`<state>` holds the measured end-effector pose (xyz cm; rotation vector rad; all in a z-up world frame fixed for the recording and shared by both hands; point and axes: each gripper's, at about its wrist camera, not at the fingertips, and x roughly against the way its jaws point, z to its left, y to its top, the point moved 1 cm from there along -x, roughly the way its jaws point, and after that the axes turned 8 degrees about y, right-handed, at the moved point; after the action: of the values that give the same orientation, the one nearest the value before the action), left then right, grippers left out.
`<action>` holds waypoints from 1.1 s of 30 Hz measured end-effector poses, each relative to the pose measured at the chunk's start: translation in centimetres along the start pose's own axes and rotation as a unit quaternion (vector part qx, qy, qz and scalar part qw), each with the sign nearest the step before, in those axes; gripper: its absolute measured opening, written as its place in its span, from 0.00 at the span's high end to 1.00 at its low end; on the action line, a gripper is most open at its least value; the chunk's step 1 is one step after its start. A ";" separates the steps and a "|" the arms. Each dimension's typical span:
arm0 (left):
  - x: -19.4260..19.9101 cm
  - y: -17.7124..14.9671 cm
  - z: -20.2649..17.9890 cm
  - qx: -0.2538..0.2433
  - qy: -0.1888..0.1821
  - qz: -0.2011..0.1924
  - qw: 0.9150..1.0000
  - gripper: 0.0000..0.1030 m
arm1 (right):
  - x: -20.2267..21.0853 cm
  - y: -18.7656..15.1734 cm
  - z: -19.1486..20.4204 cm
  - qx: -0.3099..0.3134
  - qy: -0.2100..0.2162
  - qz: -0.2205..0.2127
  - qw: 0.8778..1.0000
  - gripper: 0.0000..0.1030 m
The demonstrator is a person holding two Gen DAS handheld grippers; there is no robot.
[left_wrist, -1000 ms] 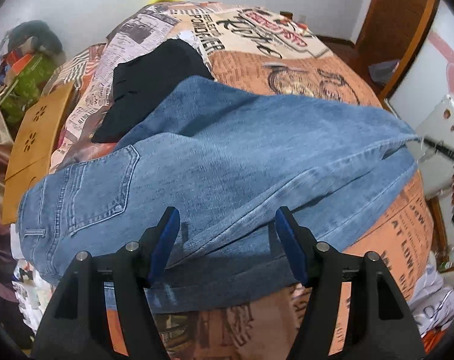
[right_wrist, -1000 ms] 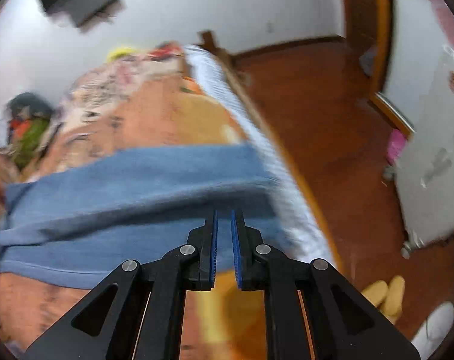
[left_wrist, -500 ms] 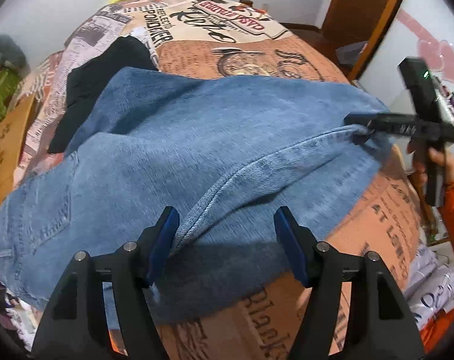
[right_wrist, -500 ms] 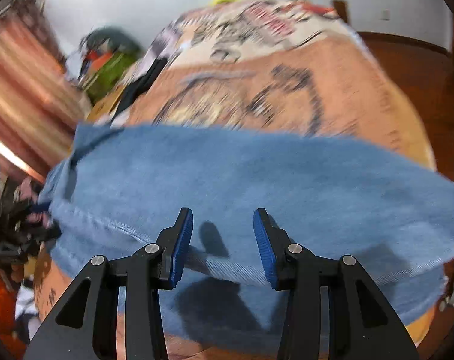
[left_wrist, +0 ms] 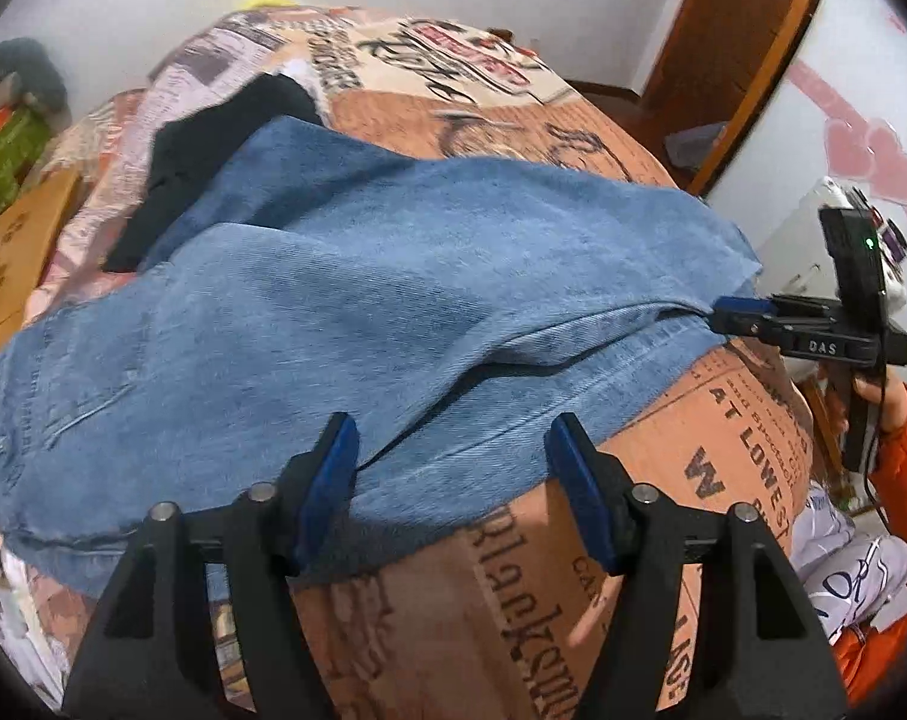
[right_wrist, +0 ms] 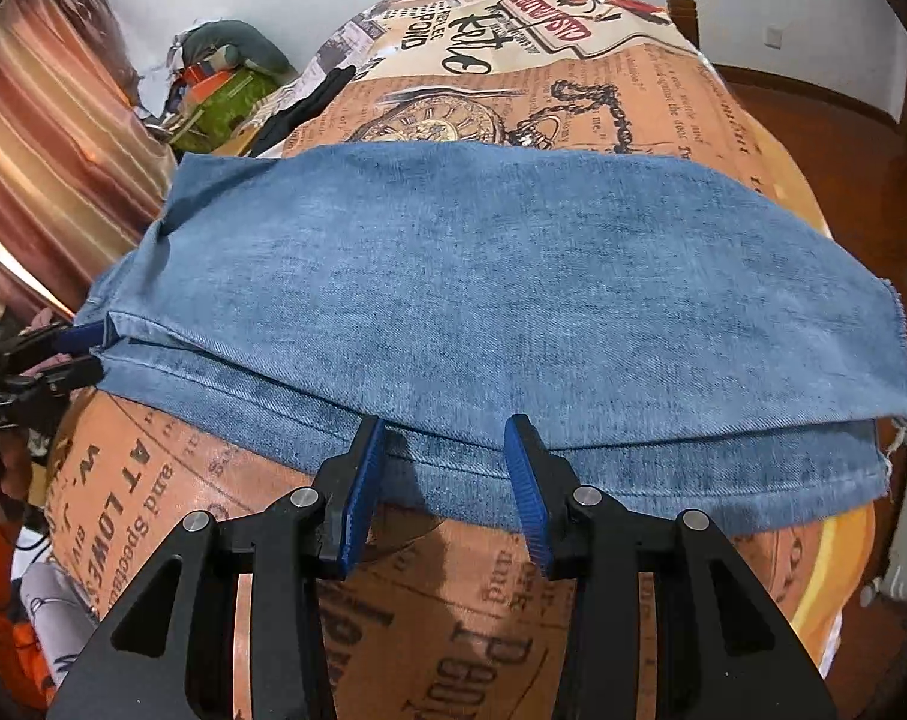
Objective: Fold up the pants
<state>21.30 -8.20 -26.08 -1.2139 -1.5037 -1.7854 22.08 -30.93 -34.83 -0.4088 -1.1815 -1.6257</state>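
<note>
Blue jeans point(right_wrist: 513, 300) lie across the bed point(right_wrist: 573, 96), legs stacked. Both tools, left point(left_wrist: 453, 468) and right point(right_wrist: 444, 462), gape empty at the near seam. Denim looks heavy, floppy; grip doubled edges.

The jeans point(right_wrist: 489, 288) are faded mid-blue denim with darker mottling and lighter stitched seams. The bedspread point(right_wrist: 651, 90) beneath is orange-brown and cream, printed like old newspaper with black lettering, a pocket watch and a red-and-black label. A black garment point(left_wrist: 213, 144) lies beyond the jeans, the curtain point(right_wrist: 45, 138) is striped copper and rust, and the sleeve point(left_wrist: 906, 468) is bright orange.
</note>
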 end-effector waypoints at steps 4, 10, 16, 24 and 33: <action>2.6 0.2 2.4 0.025 0.047 -0.043 0.998 0.36 | 0.9 1.4 1.5 0.017 -0.015 -0.013 1.000 0.63; 5.5 0.2 10.8 0.106 0.109 -0.082 0.985 0.36 | 2.2 5.6 5.7 0.058 -0.008 -0.064 0.996 0.63; 5.9 -0.5 21.8 0.176 0.179 -0.086 0.964 0.36 | -0.4 10.4 11.0 0.108 0.007 -0.078 0.991 0.61; 1.7 -1.9 33.5 0.246 0.220 -0.039 0.943 0.36 | -7.9 15.7 16.6 0.145 0.053 -0.046 0.987 0.61; -3.8 -3.2 35.1 0.272 0.148 -0.002 0.951 0.36 | -16.5 19.0 18.8 0.142 0.093 0.033 0.985 0.61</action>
<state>31.26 25.45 -31.34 -0.6400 -1.6580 -1.3414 40.07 -5.76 -29.17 -0.1096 -1.2227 -1.3804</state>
